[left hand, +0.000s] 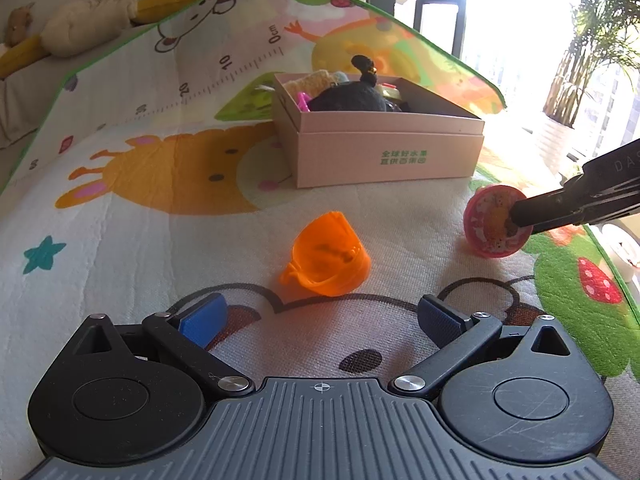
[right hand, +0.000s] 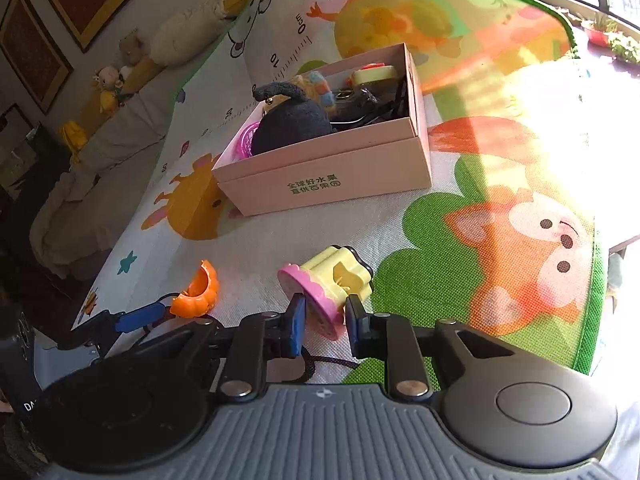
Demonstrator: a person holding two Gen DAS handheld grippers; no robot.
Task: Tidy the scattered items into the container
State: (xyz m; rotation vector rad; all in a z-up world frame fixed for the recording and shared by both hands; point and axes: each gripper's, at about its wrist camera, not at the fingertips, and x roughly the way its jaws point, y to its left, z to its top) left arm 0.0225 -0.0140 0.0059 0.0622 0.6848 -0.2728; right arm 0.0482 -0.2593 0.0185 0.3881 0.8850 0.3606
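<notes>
From the left wrist view, the left gripper (left hand: 320, 316) hangs low over the play mat (left hand: 120, 216) with its blue-padded jaws spread wide and nothing between them. Straight ahead, just past the fingertips, lies the orange cup (left hand: 326, 256), tipped on its side, thin glossy translucent plastic with a small loop handle. Beyond it stands the pink box (left hand: 384, 148), matte cardboard, already holding a black fuzzy toy (left hand: 352, 96) and other bits. At the right edge the right gripper (left hand: 532, 216) reaches in onto the pink stamp toy (left hand: 494, 220).

From the right wrist view, the right gripper (right hand: 323, 318) has its pads at either side of the pink stamp toy's (right hand: 320, 292) scalloped disc; whether they press it yet I cannot tell. The toy lies on its side, its yellow lobed handle pointing away toward the pink box (right hand: 328, 176). The left gripper (right hand: 140, 316) sits just beside the orange cup (right hand: 198, 290), clearly the nearer hand for it
</notes>
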